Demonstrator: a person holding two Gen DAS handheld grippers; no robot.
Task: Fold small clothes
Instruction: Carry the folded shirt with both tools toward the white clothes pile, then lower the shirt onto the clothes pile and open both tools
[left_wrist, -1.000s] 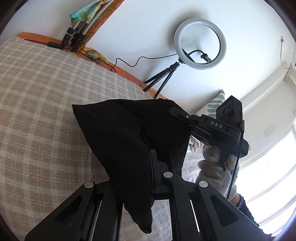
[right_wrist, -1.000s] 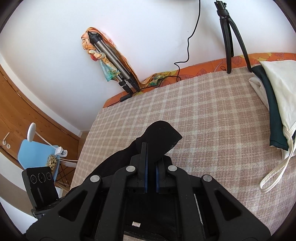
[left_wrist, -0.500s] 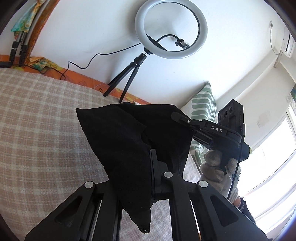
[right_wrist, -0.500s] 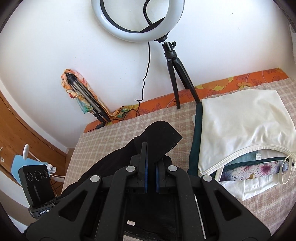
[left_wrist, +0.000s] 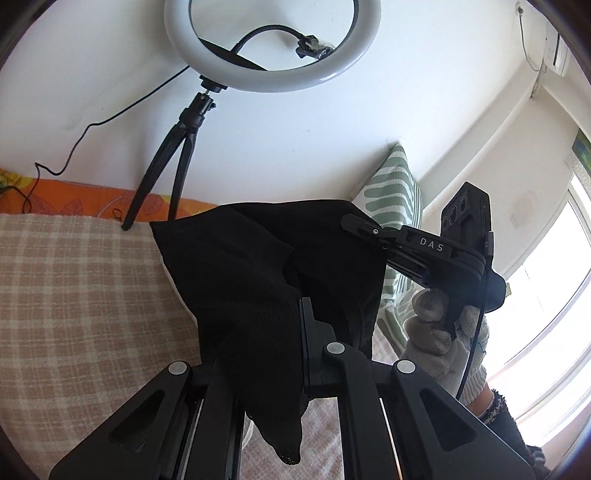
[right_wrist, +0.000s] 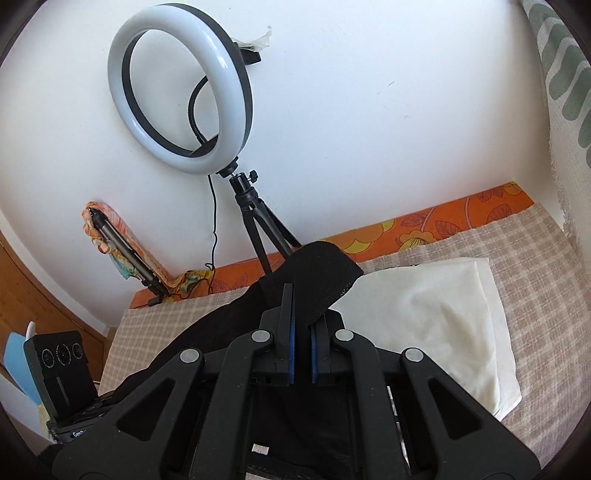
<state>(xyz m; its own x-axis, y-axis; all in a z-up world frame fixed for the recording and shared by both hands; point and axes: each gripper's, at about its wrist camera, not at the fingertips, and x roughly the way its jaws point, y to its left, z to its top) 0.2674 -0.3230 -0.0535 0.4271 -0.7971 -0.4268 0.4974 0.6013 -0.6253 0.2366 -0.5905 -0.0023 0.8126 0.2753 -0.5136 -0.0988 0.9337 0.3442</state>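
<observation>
A small black mesh garment (left_wrist: 258, 280) hangs in the air above the checked bedspread (left_wrist: 74, 295), held at both ends. My left gripper (left_wrist: 301, 306) is shut on one edge of it; the cloth drapes over the fingers and hides the left one. My right gripper (right_wrist: 300, 314) is shut on the other edge of the black garment (right_wrist: 317, 280), whose corner sticks up past the blue pads. The right gripper also shows in the left wrist view (left_wrist: 354, 221), pinching the cloth, held by a gloved hand (left_wrist: 443, 332).
A ring light on a tripod (right_wrist: 177, 103) stands at the wall beyond the bed. A folded white garment (right_wrist: 436, 317) lies on the bedspread (right_wrist: 546, 288) under my right gripper. A green-striped pillow (left_wrist: 395, 192) leans at the right. An orange patterned sheet edge (right_wrist: 424, 229) runs along the wall.
Both grippers have swung to the right with the black garment still held between them, tilting upward. The ring light and the folded white garment have come into front view.
</observation>
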